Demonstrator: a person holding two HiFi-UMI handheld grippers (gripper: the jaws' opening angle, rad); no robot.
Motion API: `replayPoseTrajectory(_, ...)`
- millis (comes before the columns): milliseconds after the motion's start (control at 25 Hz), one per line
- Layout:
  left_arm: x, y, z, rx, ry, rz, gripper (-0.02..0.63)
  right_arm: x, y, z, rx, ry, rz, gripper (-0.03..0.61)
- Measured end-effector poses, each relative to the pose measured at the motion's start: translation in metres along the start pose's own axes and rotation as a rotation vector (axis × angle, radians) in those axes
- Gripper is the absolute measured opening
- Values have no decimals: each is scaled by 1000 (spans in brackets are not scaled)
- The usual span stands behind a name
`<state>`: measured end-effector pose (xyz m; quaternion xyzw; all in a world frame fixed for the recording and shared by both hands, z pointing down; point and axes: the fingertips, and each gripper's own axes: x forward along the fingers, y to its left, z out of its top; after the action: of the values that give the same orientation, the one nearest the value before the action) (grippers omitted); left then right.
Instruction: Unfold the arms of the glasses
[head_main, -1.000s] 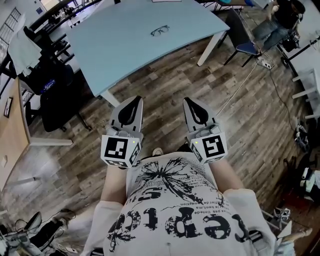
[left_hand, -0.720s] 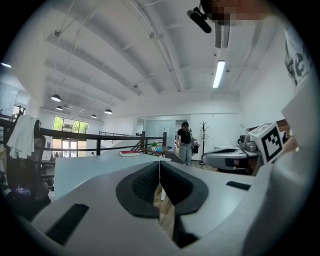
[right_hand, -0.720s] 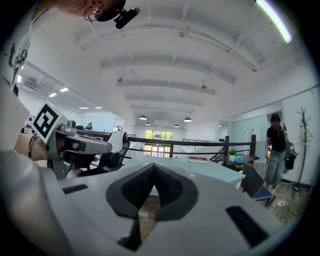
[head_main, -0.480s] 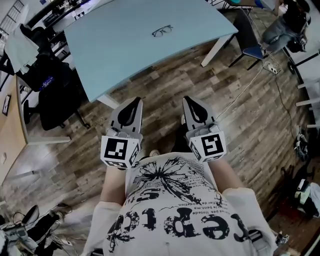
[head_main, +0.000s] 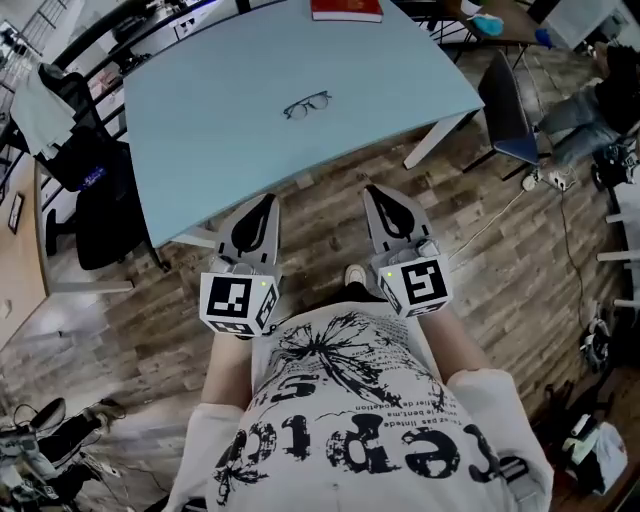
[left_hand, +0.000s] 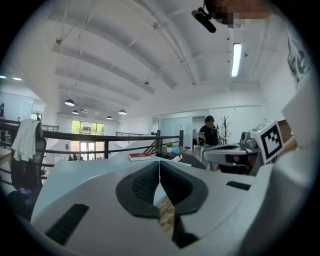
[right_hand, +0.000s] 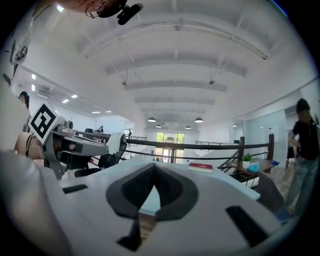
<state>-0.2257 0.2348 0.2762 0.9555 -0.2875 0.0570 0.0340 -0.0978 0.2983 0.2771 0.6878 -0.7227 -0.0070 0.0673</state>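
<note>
Head view, looking steeply down. A large pale-blue table (head_main: 230, 130) with rounded corners stands on white legs over a wood-plank floor (head_main: 480, 270) in an open-plan office. The glasses (head_main: 307, 104) lie alone toward the middle of the tabletop, well apart from both tools; whether their arms are folded is too small to tell. A red book (head_main: 346, 10) rests at the far edge of the table.

The left gripper (head_main: 268, 198) and right gripper (head_main: 372, 190) are held side by side over the floor, just short of the near table edge. Each has its jaws pressed together with nothing between them. The near edge and a stretch of bare tabletop lie between the grippers and the glasses.

At the left stand a black office chair (head_main: 95, 190) and, farther off, a chair draped with a white garment (head_main: 40, 100). At the right a blue chair (head_main: 510, 110) sits beside the table corner, and a cable (head_main: 500, 215) runs across the floor.

The gripper views show a white beamed ceiling, a dark railing (right_hand: 200, 147) beyond the table, and a standing person (left_hand: 207, 132) at the far right.
</note>
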Motion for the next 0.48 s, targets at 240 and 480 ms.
replayPoseTrajectory(240,79,-17,8,-33,2,110,18,32,-87,-9,-7,21,94,11)
replayPoseTrajectory(480,123,-13,-4,-75,56,159,18,65,-132,-26,20,67,150,11)
